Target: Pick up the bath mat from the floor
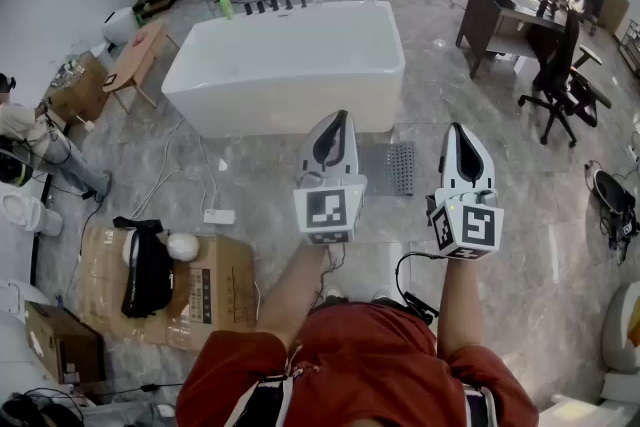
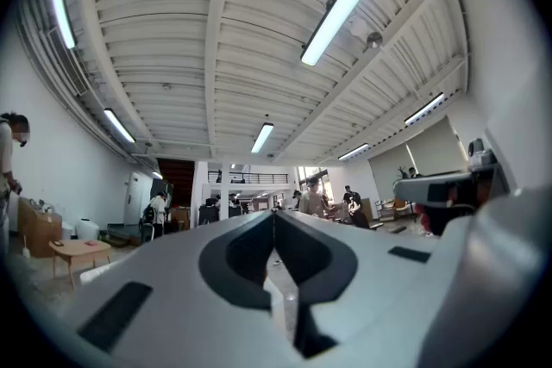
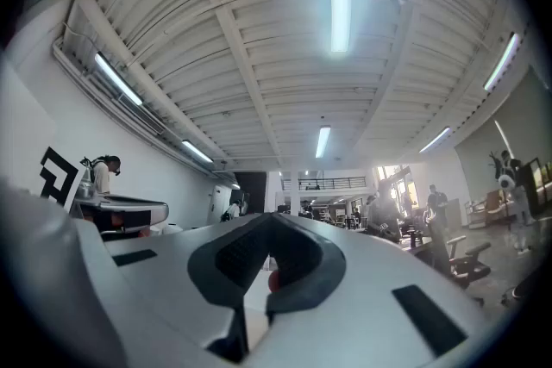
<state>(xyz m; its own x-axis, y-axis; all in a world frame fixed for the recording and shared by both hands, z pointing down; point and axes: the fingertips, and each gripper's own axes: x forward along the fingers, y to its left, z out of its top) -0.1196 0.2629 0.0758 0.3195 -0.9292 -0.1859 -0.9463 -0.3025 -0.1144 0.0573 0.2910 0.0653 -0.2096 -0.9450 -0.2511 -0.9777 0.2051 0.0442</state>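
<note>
Well, I held both grippers out in front of me, above the floor, and neither was carrying anything. My left gripper point(image 1: 335, 118) sat at the centre of the head view with its jaws pressed together, nothing between them. My right gripper point(image 1: 457, 129) was just right of it in the frame, tips likewise closed and empty. Both gripper views looked out level and a little upward, taking in a ribbed white ceiling point(image 2: 216, 30) with long strip lights.

The bath mat point(image 1: 392, 167), a small grey mat dotted with holes, lay flat on the grey marble floor point(image 1: 510, 215), showing in the frame between my two grippers. It was just below the white bathtub point(image 1: 285, 65) that filled the upper middle of the view, and neither gripper touched it.

At the lower left was a cardboard box point(image 1: 205, 295) with a black headset point(image 1: 147, 270) lying on it. A dark desk point(image 1: 495, 10) and an office chair point(image 1: 560, 80) stood at the upper right, and a low wooden table point(image 1: 135, 55) at the upper left.
</note>
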